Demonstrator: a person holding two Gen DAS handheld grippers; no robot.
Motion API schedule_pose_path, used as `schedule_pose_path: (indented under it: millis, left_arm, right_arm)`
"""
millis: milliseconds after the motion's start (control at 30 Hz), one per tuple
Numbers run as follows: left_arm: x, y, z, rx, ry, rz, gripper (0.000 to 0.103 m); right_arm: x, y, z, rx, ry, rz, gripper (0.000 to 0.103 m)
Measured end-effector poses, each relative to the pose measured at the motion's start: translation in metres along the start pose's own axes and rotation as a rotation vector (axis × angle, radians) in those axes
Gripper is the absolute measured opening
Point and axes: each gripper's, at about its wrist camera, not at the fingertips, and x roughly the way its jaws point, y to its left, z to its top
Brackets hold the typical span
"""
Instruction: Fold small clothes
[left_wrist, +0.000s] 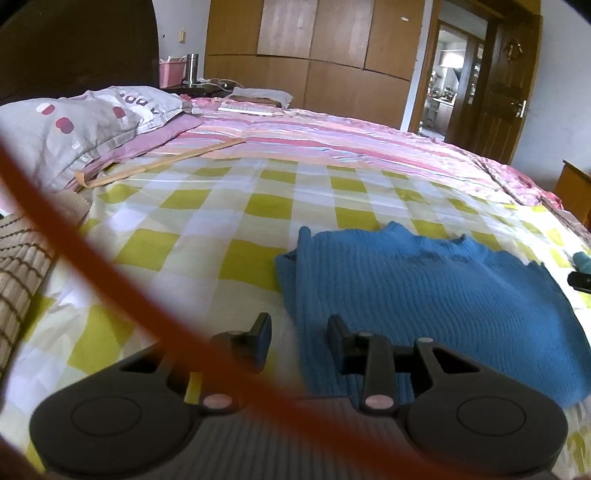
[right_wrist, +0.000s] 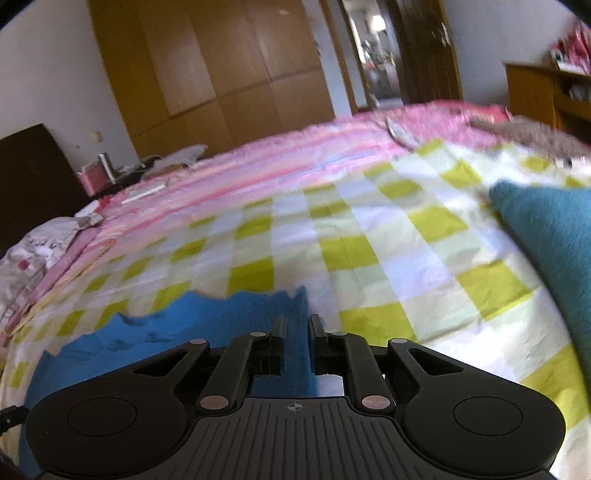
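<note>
Sweater (left_wrist: 424, 288) flat on checked sheet (left_wrist: 221, 221); pillow (left_wrist: 74, 125) far left; wardrobe (left_wrist: 314, 48) behind bed.

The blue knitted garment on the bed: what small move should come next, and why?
Probably close the left gripper on the near left edge of the blue knitted garment: its jaws stand open around that edge, holding nothing, while the right gripper straddles the opposite edge, nearly shut.

Right tongs (right_wrist: 295, 325) nearly closed, blue knit garment (right_wrist: 184, 325) edge between fingers, on checked sheet (right_wrist: 369, 240); teal cloth (right_wrist: 554, 229) right.
</note>
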Motion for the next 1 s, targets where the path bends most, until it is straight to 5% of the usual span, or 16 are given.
schedule_pose_path:
  millis: [100,233,533,767,1000]
  left_arm:
    - [0.001,0.002,-0.008,0.005,0.04,-0.007,0.04]
    - [0.001,0.004,-0.017,-0.001,0.057,-0.032,0.04]
    - [-0.006,0.011,-0.02,0.018,0.059,-0.084,0.04]
    - [-0.009,0.008,-0.022,0.043,0.075,-0.1,0.04]
    - [-0.011,0.006,-0.026,0.069,0.083,-0.112,0.04]
  right_arm:
    - [-0.005,0.01,-0.008,-0.048,0.015,0.003,0.015]
    - [0.012,0.012,-0.023,-0.046,0.143,-0.034,0.016]
    - [-0.017,0.045,-0.013,-0.092,0.081,-0.075,0.018]
    - [-0.005,0.061,-0.045,-0.123,0.16,-0.111,0.019]
    - [-0.018,0.074,-0.04,-0.154,0.136,-0.117,0.019]
